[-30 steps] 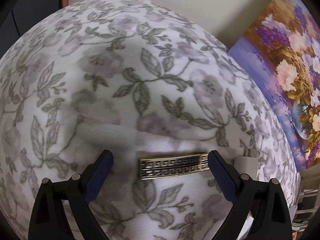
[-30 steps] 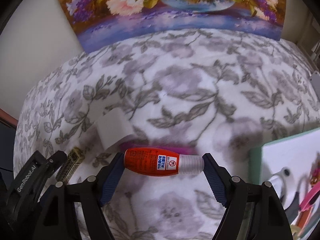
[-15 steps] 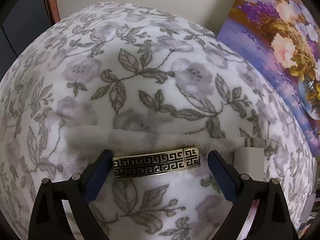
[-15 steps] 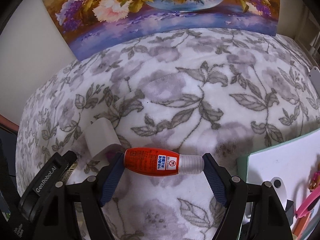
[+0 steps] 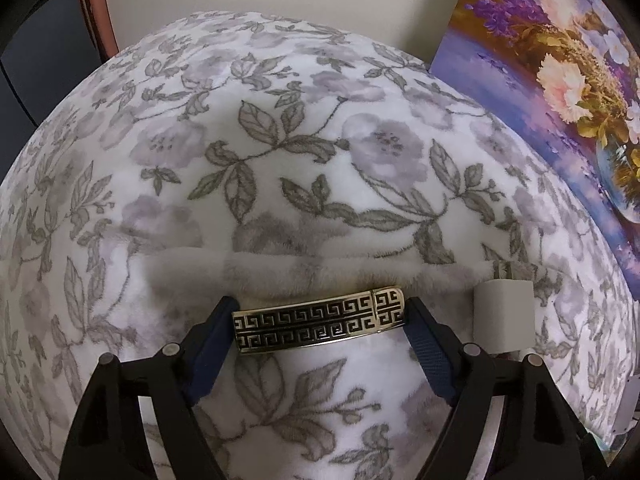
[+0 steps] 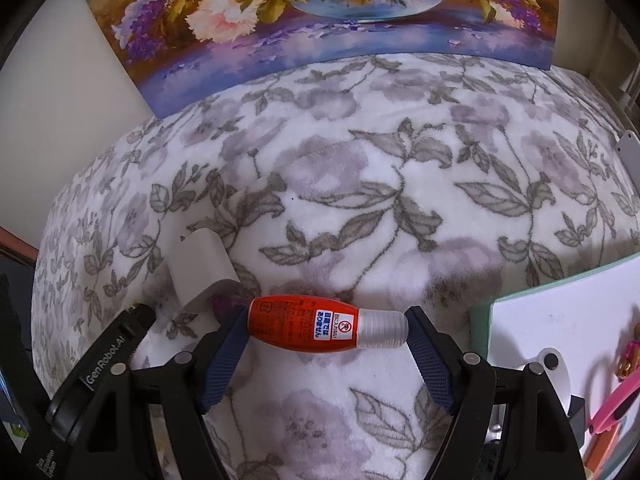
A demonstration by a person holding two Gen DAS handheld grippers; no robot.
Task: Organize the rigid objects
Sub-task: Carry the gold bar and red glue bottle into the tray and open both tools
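Blanket: floral fleece (image 5: 304,152) covers the whole surface under me; a ridge is bunched up just behind the clip, which was not there 1 s ago, so I have dragged or pressed the pile while closing in.
Painting: flower canvas (image 6: 320,20) leans against the wall at the far edge; it now fills more of both views, so I judge both tools have lifted and tilted back.
Tray: white tray (image 6: 532,320) with a green rim sits to my right, holding scissors and small tools; likely where both items go.
Left gripper (image 5: 320,320): pads were apart with slack around the clip 1 s ago; now both touch its ends, clamped on it.
Right gripper (image 6: 326,330): clamped end to end on the bottle, unchanged over the last 1 s.
White block (image 5: 504,316): lies on the fleece just right of my left tool, untouched.
Gold clip (image 5: 320,320): long, key-patterned, held crosswise; it looks raised off the fleece.
Red bottle (image 6: 304,330): clear cap to the right, held above the blanket.
Meaning: 2 items secured; carrying to the tray comes next.
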